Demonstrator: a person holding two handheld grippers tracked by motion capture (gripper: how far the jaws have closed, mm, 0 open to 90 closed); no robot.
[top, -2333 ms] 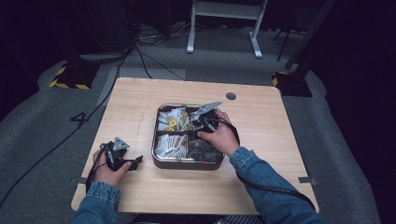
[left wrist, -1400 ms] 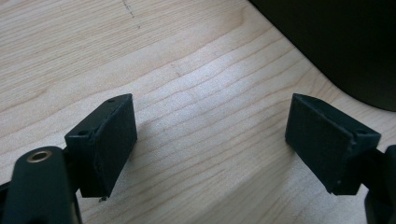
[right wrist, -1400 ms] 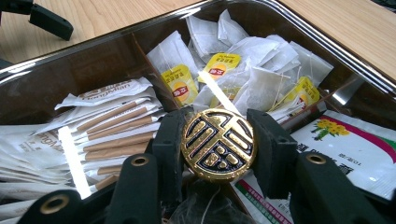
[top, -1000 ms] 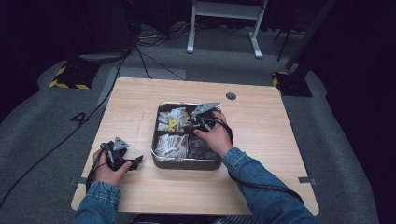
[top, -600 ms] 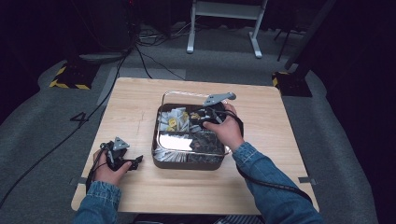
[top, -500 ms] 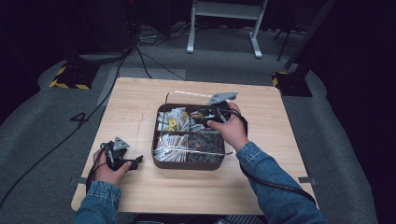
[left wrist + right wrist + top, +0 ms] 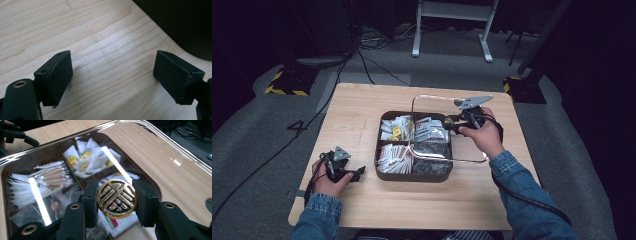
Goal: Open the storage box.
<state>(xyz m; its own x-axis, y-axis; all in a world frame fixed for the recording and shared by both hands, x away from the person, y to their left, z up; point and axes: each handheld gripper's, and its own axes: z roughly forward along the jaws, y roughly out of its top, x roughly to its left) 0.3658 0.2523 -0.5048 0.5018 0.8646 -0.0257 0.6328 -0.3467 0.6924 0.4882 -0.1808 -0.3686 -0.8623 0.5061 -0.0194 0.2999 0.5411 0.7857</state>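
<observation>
The right gripper (image 7: 117, 200) has its black jaws clamped on the round gold-and-black knob (image 7: 117, 198) of a clear plastic lid with rounded corners (image 7: 447, 131). The lid hangs above the dark brown, four-compartment box of paper sachets (image 7: 382, 160), pushed off toward the box's right and far side, so that its near left part overlaps the box's right-hand compartments while the rest overhangs the pale wooden table (image 7: 362, 105).

From where I stand, the job looks like lifting this lid off and laying it down beside the box. To do that well, I'd keep the squeeze on the knob steady, since it is the only handhold and the lid is wide and light enough to swing. Hold it level, carry it fully clear of the box's right wall before lowering, then set it flat on the bare wood to the right of the box rather than dropping one edge first. Clipping the wall could jolt the box or the white sachets (image 7: 85, 165) inside it.

The left gripper (image 7: 343, 170) rests on the table left of the box, jaws apart with nothing between them.
</observation>
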